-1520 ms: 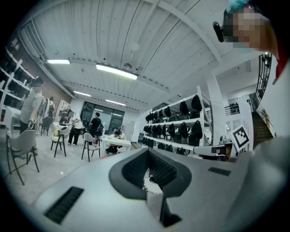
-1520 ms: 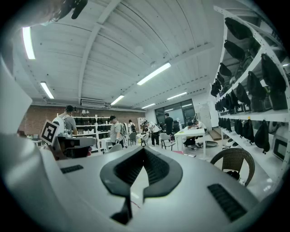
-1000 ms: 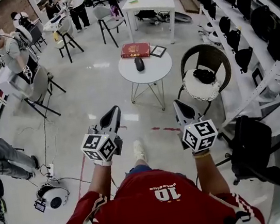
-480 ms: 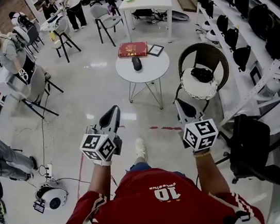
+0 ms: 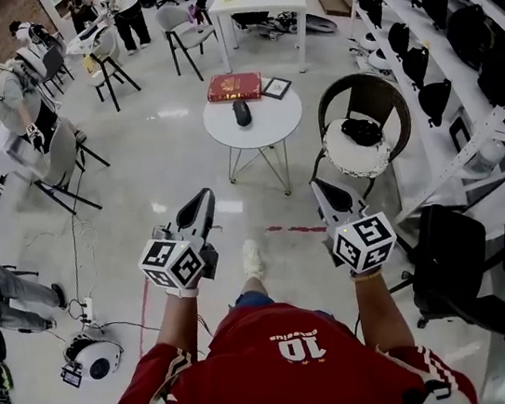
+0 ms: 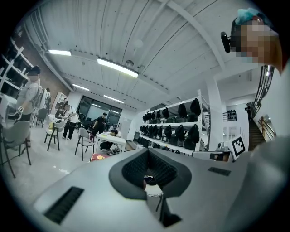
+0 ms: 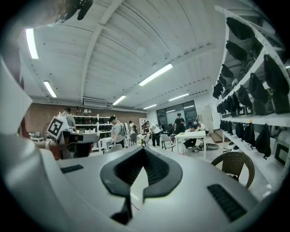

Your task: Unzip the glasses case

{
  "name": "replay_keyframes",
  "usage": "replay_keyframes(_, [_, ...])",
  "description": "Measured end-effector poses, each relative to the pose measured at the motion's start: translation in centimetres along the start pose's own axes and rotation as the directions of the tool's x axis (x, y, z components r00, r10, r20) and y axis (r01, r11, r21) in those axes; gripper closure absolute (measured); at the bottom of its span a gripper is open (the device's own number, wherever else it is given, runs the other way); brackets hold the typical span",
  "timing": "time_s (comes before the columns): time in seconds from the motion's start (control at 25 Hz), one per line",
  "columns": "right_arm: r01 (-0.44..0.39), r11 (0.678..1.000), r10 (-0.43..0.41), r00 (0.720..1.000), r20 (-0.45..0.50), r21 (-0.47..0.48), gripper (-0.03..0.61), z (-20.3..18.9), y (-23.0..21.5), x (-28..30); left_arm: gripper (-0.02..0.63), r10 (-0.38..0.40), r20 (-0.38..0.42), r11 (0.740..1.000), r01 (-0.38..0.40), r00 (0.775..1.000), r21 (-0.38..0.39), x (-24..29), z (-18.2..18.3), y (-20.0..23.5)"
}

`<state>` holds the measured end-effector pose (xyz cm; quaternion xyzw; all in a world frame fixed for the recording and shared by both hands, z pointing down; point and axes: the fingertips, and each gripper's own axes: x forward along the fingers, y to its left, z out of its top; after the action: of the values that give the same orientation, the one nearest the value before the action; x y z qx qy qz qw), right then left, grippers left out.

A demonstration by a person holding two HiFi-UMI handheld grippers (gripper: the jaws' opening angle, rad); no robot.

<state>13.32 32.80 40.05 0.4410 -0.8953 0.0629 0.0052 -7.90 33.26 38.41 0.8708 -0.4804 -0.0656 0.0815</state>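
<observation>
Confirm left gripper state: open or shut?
Shut and empty: the left gripper shows its jaws meeting at the tips in its own view, nothing between them. The glasses case lies away on the round table.

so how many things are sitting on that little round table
3: a red box at the far left edge, a small dark frame at the far right, and the black glasses case nearer the middle. Nothing seems hidden behind them.
</observation>
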Motion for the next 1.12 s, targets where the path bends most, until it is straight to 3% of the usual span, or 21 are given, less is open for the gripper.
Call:
replay_keyframes(0.4, [0.054,0.998,-0.055,0.998,0.010,0.022,0.566,-0.4,-3.2,2.2,0.606,-0.011,0.008,1.000,0.011,1.000,-0.026,3.0,-0.2,1.7])
replay_keyframes(0.6, [0.077,0.997,-0.077,0.997,0.019,0.015,0.566,0.1,-4.6,4.2,0.606,0.002,-0.001,1.000,-0.002,1.000,0.008,4.9,-0.1,3.6])
replay_keyframes(0.92, [0.088,0.996,-0.088,0.996,0.016,0.006,0.566,1.6,-7.4,10.1,0.606,-0.016,0.009,0.999,0.016,1.000,-0.035,10.2,1.1,8.3])
replay_keyframes(1.12, [0.095,0.995,-0.095,0.995,0.023,-0.003,0.566,3.5,-8.9,15.0,0.606,-0.025,-0.002,1.000,0.025,1.000,0.004,14.2,2.8,12.0])
